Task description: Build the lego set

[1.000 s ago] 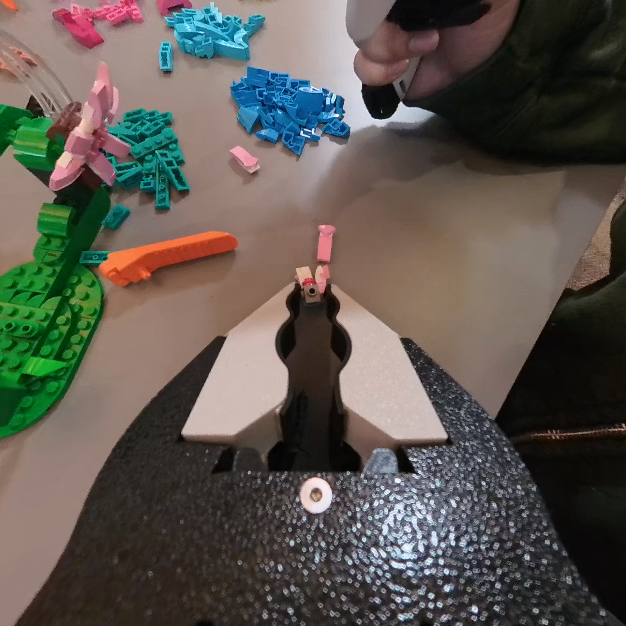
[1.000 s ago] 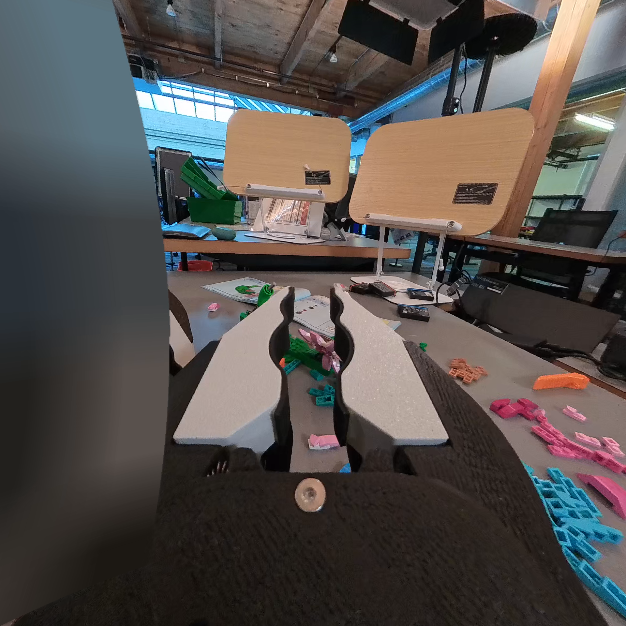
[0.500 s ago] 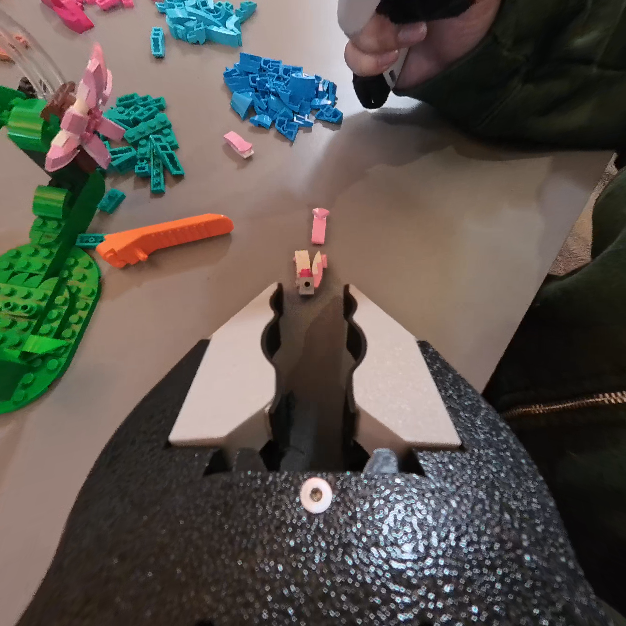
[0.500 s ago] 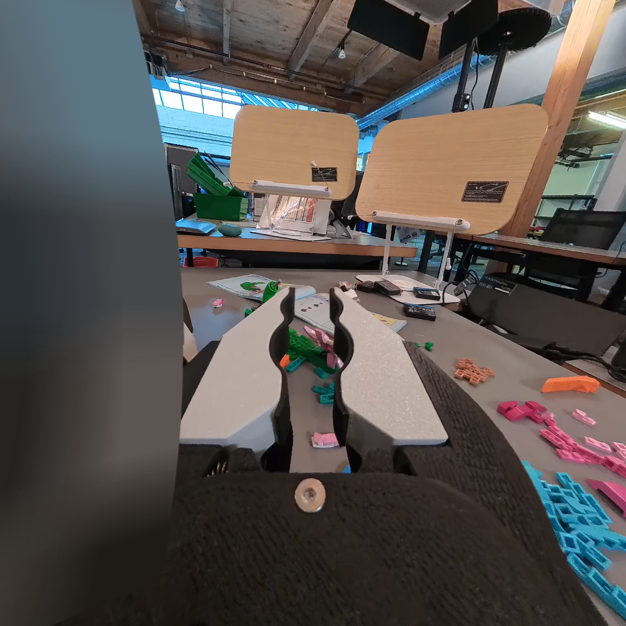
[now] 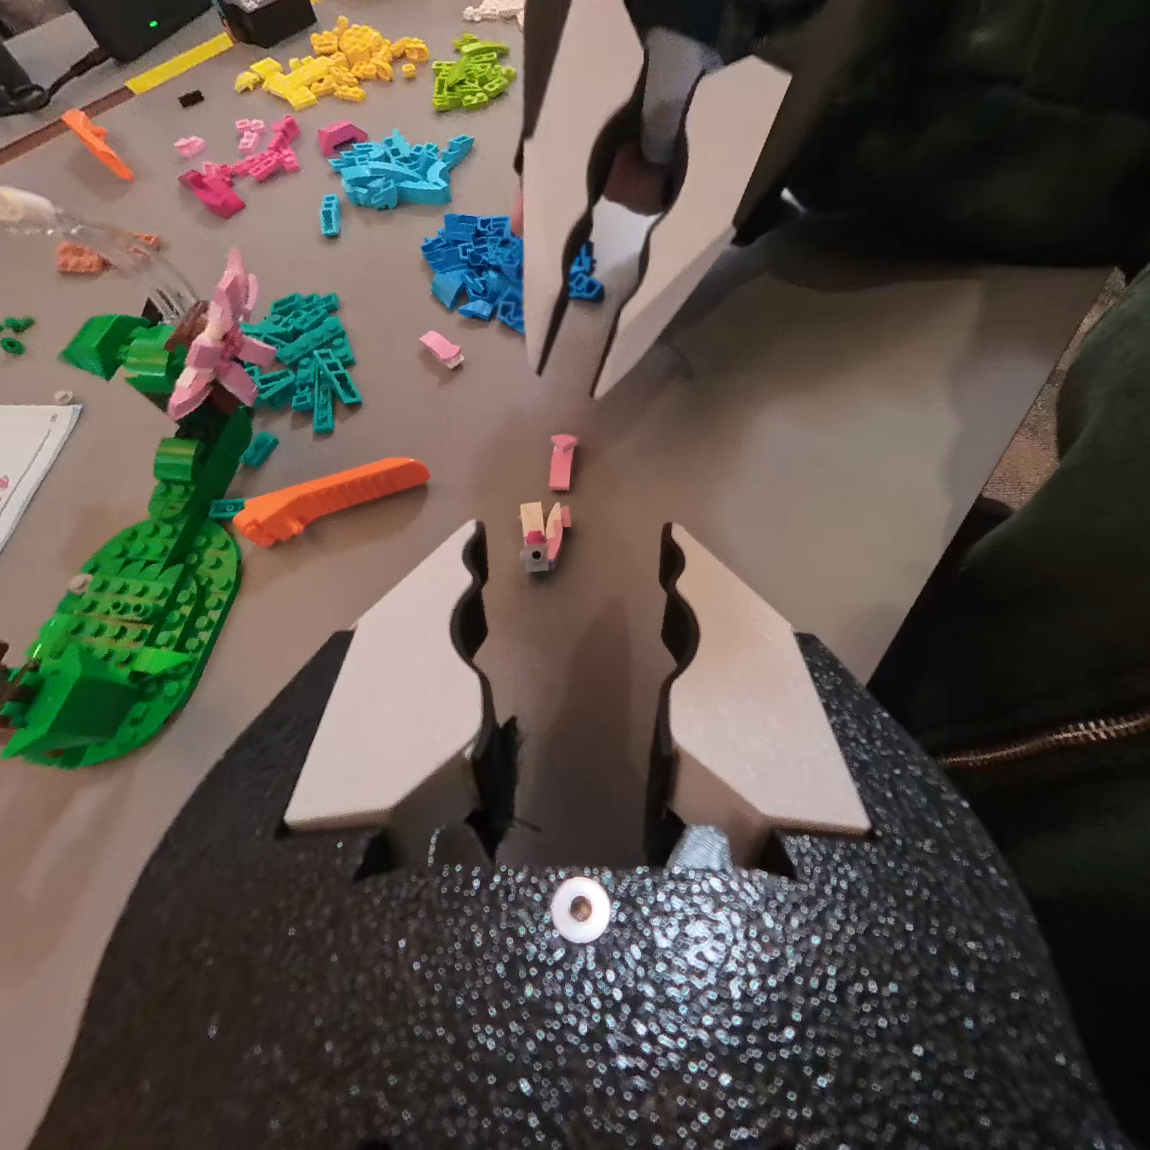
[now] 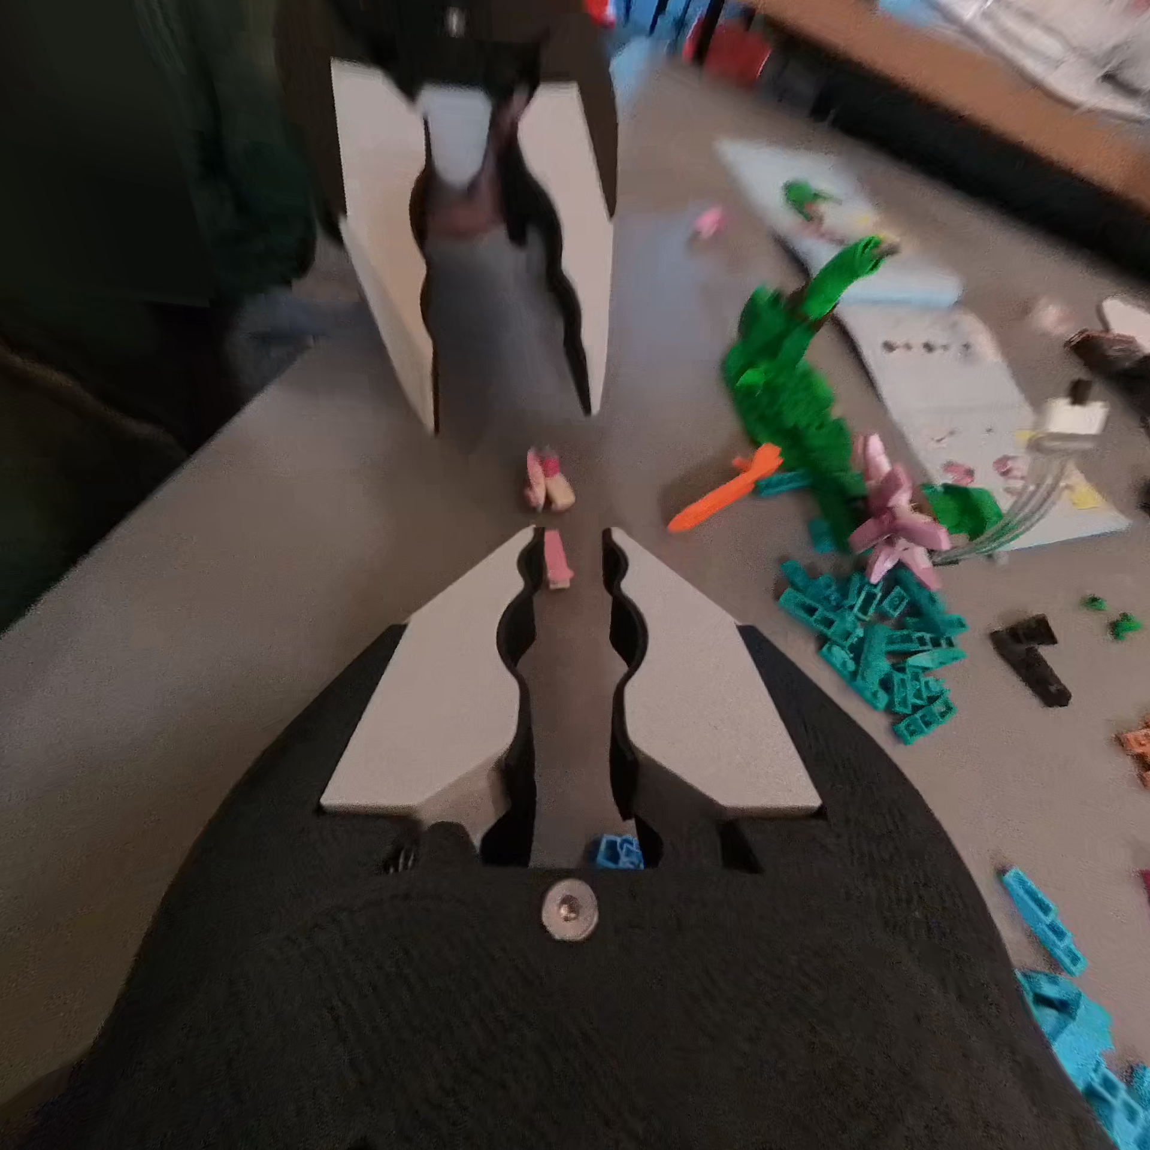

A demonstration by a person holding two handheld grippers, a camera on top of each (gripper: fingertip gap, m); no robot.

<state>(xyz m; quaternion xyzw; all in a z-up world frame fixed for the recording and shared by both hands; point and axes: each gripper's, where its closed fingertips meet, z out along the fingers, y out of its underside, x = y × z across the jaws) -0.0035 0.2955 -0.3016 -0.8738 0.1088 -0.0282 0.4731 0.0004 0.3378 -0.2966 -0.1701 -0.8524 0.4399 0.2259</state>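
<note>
A small grey, tan and pink lego assembly (image 5: 541, 538) lies on the grey table just ahead of my left gripper (image 5: 572, 529), which is open and empty. A loose pink piece (image 5: 563, 460) lies just beyond it. My right gripper (image 5: 566, 383) comes down from the far side and points at both. In the blurred right wrist view, my right gripper (image 6: 567, 532) is open with a narrow gap, and the pink piece (image 6: 556, 557) lies on the table between its fingertips. The assembly (image 6: 547, 479) sits just past it, with the left gripper (image 6: 511, 420) behind.
The green lego plant model (image 5: 124, 622) with a pink flower (image 5: 218, 355) lies at left, an orange brick separator (image 5: 336, 498) beside it. Teal (image 5: 305, 355), blue (image 5: 479, 267), cyan (image 5: 392, 171), magenta, yellow and lime piles lie beyond. The table edge and a person's dark green jacket (image 5: 995, 186) are at right. Spacing between my two grippers at the tips: around 5 centimeters.
My left gripper opened, let go of the small assembly onto the table and drew back. My right gripper swung down from facing the room to the table, over the pink piece.
</note>
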